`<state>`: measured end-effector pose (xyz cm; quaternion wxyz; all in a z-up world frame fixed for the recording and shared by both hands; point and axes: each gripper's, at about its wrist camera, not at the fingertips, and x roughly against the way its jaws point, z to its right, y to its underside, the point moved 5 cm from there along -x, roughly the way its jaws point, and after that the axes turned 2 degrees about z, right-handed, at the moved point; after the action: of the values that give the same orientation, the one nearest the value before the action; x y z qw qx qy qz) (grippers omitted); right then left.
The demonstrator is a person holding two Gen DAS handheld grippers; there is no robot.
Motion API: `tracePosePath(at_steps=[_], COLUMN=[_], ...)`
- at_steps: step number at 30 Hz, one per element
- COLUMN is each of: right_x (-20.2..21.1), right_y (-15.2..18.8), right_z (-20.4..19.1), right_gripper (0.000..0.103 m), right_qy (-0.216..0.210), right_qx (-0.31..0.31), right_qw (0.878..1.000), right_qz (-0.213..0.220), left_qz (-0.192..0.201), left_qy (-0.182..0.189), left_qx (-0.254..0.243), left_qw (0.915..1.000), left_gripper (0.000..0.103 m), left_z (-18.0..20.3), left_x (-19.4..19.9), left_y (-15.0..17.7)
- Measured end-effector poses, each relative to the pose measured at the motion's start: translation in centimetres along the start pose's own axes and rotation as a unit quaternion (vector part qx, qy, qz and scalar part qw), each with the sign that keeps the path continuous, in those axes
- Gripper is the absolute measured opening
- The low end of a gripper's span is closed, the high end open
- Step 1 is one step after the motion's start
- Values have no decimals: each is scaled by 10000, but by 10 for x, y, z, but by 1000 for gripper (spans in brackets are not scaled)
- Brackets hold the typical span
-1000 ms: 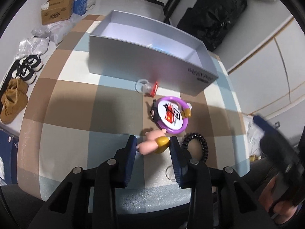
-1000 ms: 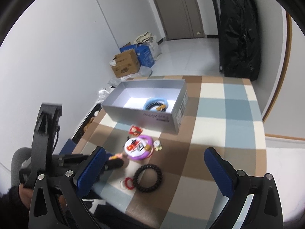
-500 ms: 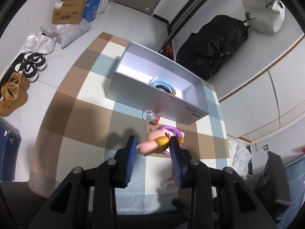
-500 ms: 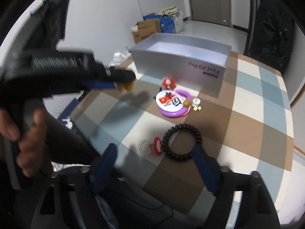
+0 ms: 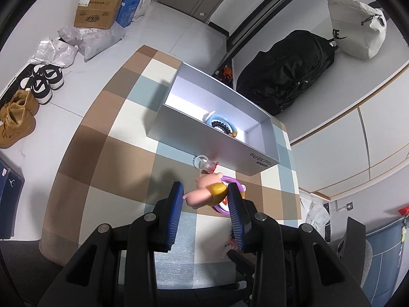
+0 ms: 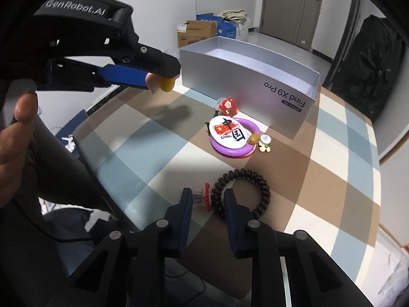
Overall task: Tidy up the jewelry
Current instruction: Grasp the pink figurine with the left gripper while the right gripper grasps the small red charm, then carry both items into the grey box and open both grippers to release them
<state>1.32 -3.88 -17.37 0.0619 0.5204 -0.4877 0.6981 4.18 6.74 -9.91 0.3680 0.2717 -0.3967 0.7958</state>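
Above checkered table (image 5: 107, 158), left gripper (image 5: 205, 199) clamps pink figurine (image 5: 204, 192).

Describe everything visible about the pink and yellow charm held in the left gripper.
The pink and yellow charm is a small glossy figure, plastic by its look: a rounded pink body with a yellow band toward one end. It lies crosswise between the blue pads of the left gripper, which is shut on it. In the right wrist view it is held up in the air, clear of the checkered table, short of the silver box. Finer details are not readable.
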Motion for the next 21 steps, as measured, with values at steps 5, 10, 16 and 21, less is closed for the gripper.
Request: tracePosePath(at_steps=[5, 10, 16, 21], right_x=[5, 10, 32, 47], right_y=[-5, -12, -34, -57], right_z=[6, 17, 29, 42], right_gripper=[14, 14, 14, 14], right_qy=[-94, -337, -695, -863], right_qx=[-166, -546, -995, -1284], right_qw=[9998, 9976, 9896, 9812], right_qz=[114, 265, 774, 1154], left_qz=[59, 85, 189, 430], left_qy=[41, 125, 263, 466], left_qx=[19, 34, -8, -15], left_qw=[10000, 9999, 9995, 9980], left_gripper=[29, 29, 29, 29], left_z=[1, 3, 9, 18], left_x=[2, 3, 6, 11], left_y=[-3, -6, -14, -28])
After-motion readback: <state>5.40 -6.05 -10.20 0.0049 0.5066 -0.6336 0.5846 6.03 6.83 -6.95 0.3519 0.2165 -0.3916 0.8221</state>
